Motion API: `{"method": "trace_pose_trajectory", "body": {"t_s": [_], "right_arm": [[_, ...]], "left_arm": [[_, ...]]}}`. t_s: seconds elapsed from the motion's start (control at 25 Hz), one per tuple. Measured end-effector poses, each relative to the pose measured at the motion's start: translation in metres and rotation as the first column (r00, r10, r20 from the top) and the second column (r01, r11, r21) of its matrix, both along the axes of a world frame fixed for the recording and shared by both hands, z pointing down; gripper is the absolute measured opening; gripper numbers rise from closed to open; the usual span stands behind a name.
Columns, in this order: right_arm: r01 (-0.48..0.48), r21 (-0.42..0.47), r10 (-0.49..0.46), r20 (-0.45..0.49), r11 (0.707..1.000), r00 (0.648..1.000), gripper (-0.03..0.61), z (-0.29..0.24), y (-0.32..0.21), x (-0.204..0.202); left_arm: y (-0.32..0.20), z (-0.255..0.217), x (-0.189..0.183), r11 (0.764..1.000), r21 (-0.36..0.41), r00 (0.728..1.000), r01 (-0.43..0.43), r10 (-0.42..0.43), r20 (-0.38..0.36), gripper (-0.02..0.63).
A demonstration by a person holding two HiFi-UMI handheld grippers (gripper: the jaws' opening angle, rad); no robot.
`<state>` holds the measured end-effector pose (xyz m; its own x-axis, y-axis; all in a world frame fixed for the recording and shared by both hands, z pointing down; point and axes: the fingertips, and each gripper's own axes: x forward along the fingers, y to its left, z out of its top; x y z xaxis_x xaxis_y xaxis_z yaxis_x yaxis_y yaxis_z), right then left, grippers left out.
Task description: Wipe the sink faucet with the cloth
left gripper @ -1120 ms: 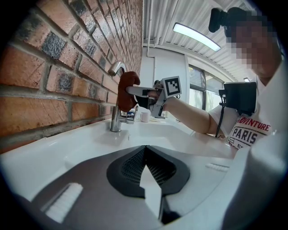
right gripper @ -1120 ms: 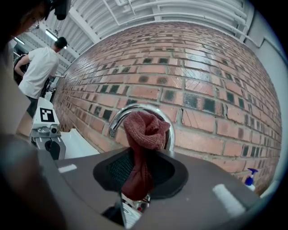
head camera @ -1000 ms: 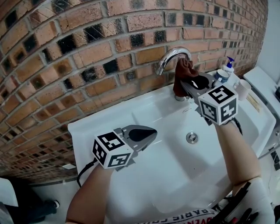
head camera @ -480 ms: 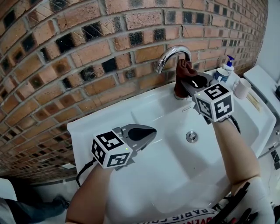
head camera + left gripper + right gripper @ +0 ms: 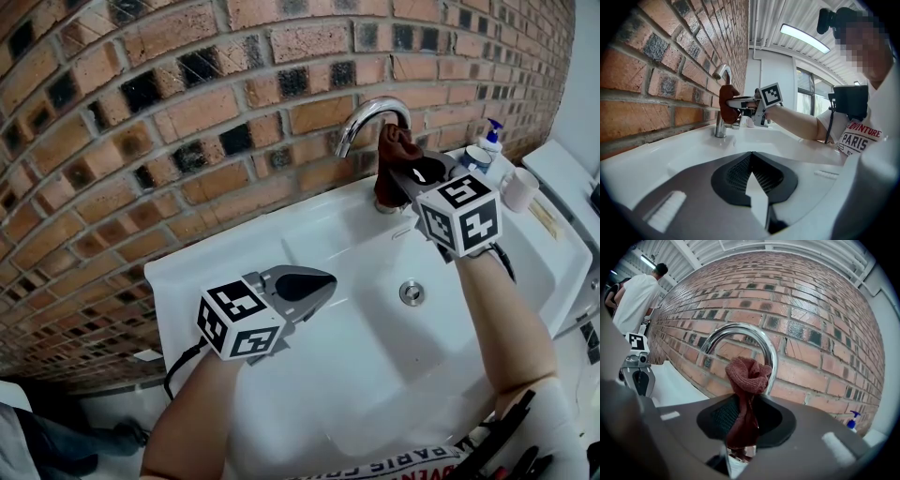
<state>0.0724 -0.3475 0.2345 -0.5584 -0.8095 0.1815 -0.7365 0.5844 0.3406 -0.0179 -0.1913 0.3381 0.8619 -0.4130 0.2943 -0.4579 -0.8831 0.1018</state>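
A chrome curved faucet (image 5: 370, 119) rises at the back of the white sink (image 5: 337, 309), in front of a brick wall. My right gripper (image 5: 405, 172) is shut on a dark red cloth (image 5: 392, 159), and the bunched cloth (image 5: 747, 376) is pressed against the faucet's upright neck (image 5: 771, 363). The same cloth (image 5: 726, 101) shows beside the faucet (image 5: 721, 105) in the left gripper view. My left gripper (image 5: 314, 286) hovers over the sink's left part, shut with nothing in it.
A soap pump bottle (image 5: 488, 142) and a white mug (image 5: 517, 189) stand on the sink's right rim. The drain (image 5: 411, 293) lies in the basin. A person in a white shirt (image 5: 635, 298) stands far off to the left.
My right gripper with the cloth has shifted slightly up along the faucet neck. The left gripper has stayed put.
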Motion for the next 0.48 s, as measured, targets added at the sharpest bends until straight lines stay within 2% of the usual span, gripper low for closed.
{"method": "trace_pose_trajectory", "body": {"t_s": [0.2,0.48], "right_arm": [[-0.005,0.053,0.003,0.026,0.999,1.000,0.092,-0.026,0.002,-0.003],[0.023,0.073,-0.025,0.035,0.997,0.999,0.092,-0.042,0.010,-0.016]], "left_arm": [[0.000,0.000,0.000,1.000,0.001,1.000,0.000,0.000,0.000,0.000],[0.000,0.000,0.000,1.000,0.000,1.000,-0.001,0.001,-0.001,0.000]]}}
